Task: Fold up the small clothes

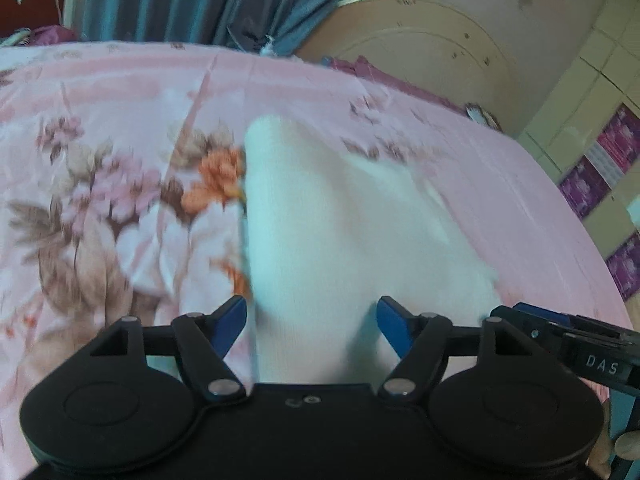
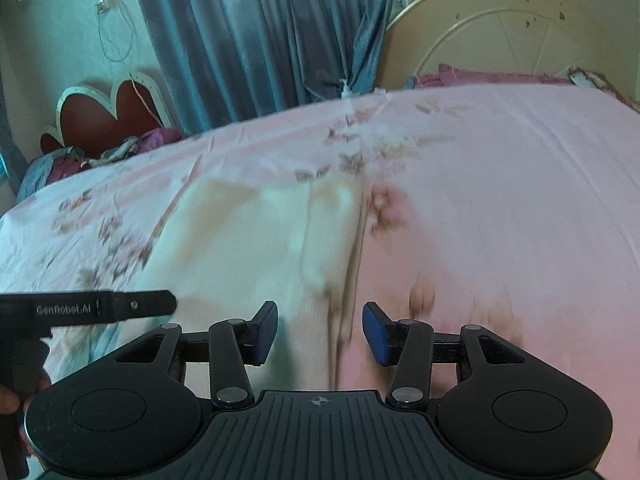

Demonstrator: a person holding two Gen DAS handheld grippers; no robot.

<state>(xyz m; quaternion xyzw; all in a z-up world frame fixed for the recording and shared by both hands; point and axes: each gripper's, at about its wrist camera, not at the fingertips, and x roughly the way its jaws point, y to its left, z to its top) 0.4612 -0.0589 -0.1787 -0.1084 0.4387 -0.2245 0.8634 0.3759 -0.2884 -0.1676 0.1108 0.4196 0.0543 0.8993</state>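
Note:
A small white garment [image 1: 332, 232] lies flat on the pink floral bedsheet [image 1: 120, 120]. My left gripper [image 1: 312, 328] is open, its blue-padded fingers just above the garment's near edge. The right gripper shows at the right edge of the left wrist view [image 1: 560, 332]. In the right wrist view the same garment [image 2: 260, 240] looks cream and blurred. My right gripper [image 2: 320, 332] is open over the garment's right edge, holding nothing. The left gripper shows at the left of this view [image 2: 100, 306].
The bed has a cream round headboard [image 1: 420, 48] at the back, with purple bedding [image 2: 480, 74] below it. Blue curtains [image 2: 260, 32] hang behind. A red heart-shaped chair back [image 2: 112, 112] and clutter stand at the far left. Cabinets [image 1: 600, 120] line the right.

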